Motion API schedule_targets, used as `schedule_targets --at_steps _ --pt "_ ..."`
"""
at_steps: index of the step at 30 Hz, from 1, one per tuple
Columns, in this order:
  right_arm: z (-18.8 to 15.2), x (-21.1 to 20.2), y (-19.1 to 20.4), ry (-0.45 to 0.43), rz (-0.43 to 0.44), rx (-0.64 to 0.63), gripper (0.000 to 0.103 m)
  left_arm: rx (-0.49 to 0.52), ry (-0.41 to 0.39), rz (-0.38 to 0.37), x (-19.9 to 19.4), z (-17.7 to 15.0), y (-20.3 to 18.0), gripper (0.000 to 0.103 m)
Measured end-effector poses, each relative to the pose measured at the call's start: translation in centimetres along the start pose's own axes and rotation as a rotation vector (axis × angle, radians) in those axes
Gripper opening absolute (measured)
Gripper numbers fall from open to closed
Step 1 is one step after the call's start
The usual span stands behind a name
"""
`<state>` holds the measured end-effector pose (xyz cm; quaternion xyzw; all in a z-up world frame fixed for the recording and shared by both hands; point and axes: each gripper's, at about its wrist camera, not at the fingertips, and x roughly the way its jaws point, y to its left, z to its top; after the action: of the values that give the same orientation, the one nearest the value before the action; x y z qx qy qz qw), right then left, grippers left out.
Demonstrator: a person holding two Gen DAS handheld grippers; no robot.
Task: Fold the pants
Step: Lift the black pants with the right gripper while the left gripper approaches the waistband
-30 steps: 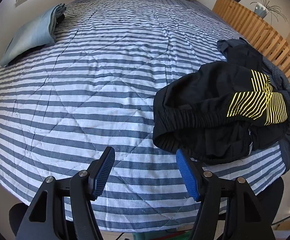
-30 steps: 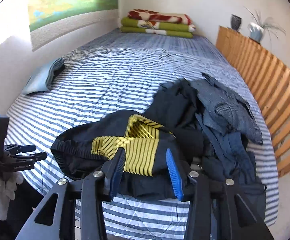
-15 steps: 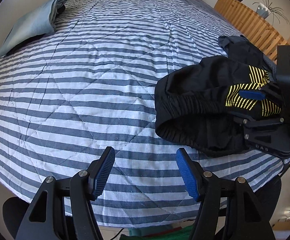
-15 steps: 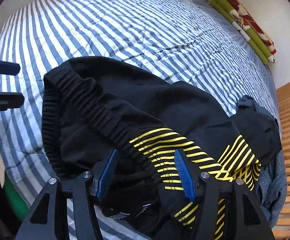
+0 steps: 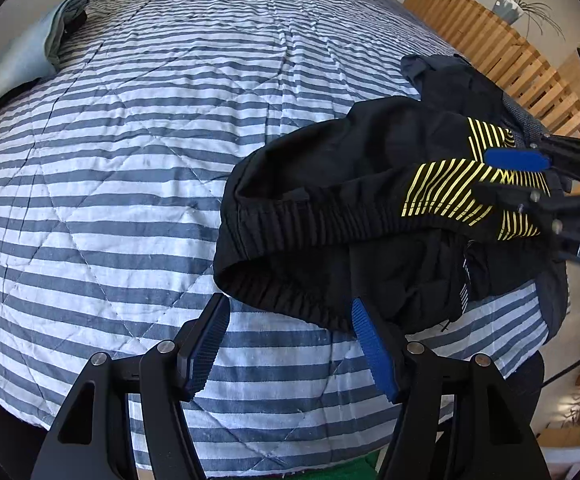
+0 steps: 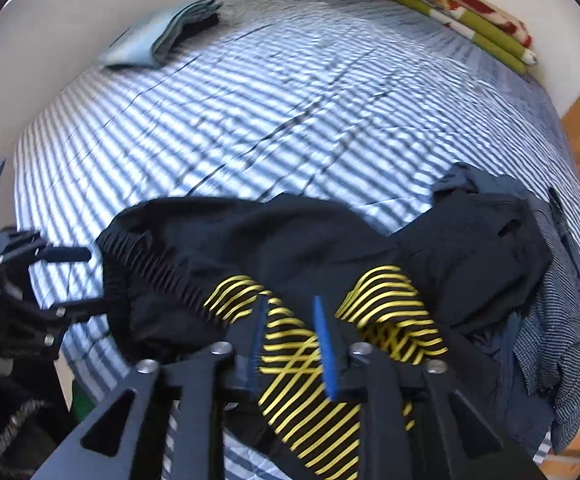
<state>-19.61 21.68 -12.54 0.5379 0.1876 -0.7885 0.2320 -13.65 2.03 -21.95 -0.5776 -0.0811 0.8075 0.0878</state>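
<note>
Black pants [image 5: 329, 184] with yellow stripes lie crumpled on the near right of a striped bedspread [image 5: 130, 160], ribbed waistband facing me. My left gripper [image 5: 288, 302] is open, just above the near edge of the waistband, with nothing pinched. In the right wrist view the pants [image 6: 290, 232] fill the foreground. My right gripper [image 6: 288, 300] is closing, and a fold of yellow-striped fabric fills the gap between its blue pads. The left wrist view shows the right gripper [image 5: 501, 176] from the side, on the striped patch. The left gripper [image 6: 78, 280] appears at the left of the right wrist view.
A folded pale blue garment [image 5: 22, 60] lies at the bed's far left. More dark clothes [image 6: 549, 320] are piled right of the pants. A wooden slatted rail [image 5: 489, 40] runs along the right side. Folded green blankets [image 6: 469, 12] sit at the far end.
My right gripper has swung down and rolled onto the pants' yellow-striped part, and its jaws have narrowed around the fabric. My left gripper has shifted nearer the waistband, still open.
</note>
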Motion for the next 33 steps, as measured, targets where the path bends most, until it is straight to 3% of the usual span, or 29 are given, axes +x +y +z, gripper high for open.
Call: schedule_targets --at_steps 1,4,7,10,11,13,19,23,29,31,32,33 --pt "-0.5 0.5 1.4 0.016 -0.012 -0.057 0.042 -0.011 0.008 -0.006 0.1 -0.2 0.2 0.067" --pt "-1.3 2.8 4.2 0.076 -0.048 -0.187 0.043 -0.046 0.031 -0.036 0.2 -0.9 0.8 0.067" --pt "-1.7 5.3 5.1 0.115 -0.119 -0.249 0.048 -0.051 0.037 -0.035 0.3 -1.2 0.9 0.067" --pt "-1.5 7.3 4.8 0.141 -0.18 -0.255 0.046 -0.051 0.04 -0.032 0.4 -1.2 0.9 0.067" --pt "-1.4 7.6 4.4 0.145 -0.177 -0.233 0.041 -0.054 0.039 -0.033 0.5 -1.2 0.9 0.067" --pt "-0.8 7.1 3.3 0.13 -0.161 -0.164 0.011 -0.062 0.039 -0.038 0.6 -1.1 0.9 0.067" --pt "0.0 1.6 -3.4 -0.024 0.023 0.211 0.008 -0.072 0.051 -0.055 1.4 -0.1 0.2 0.068" --pt "-0.4 -1.5 -7.2 -0.113 -0.003 0.367 0.006 -0.048 0.052 -0.053 2.0 0.6 -1.4 0.074" --pt "-1.9 -4.0 -11.9 -0.181 0.007 0.533 0.006 -0.046 0.058 -0.063 3.9 2.6 -4.0 0.074" --pt "-2.6 -4.5 -12.5 -0.19 -0.003 0.552 0.006 -0.005 0.052 -0.028 4.5 2.8 -5.1 0.067" --pt "-3.0 -4.8 -12.6 -0.193 -0.011 0.558 0.006 0.009 0.042 -0.006 4.5 2.8 -5.4 0.043" --pt "-3.3 -5.1 -12.8 -0.198 -0.019 0.566 0.006 0.026 0.036 0.004 4.3 2.9 -5.6 0.028"
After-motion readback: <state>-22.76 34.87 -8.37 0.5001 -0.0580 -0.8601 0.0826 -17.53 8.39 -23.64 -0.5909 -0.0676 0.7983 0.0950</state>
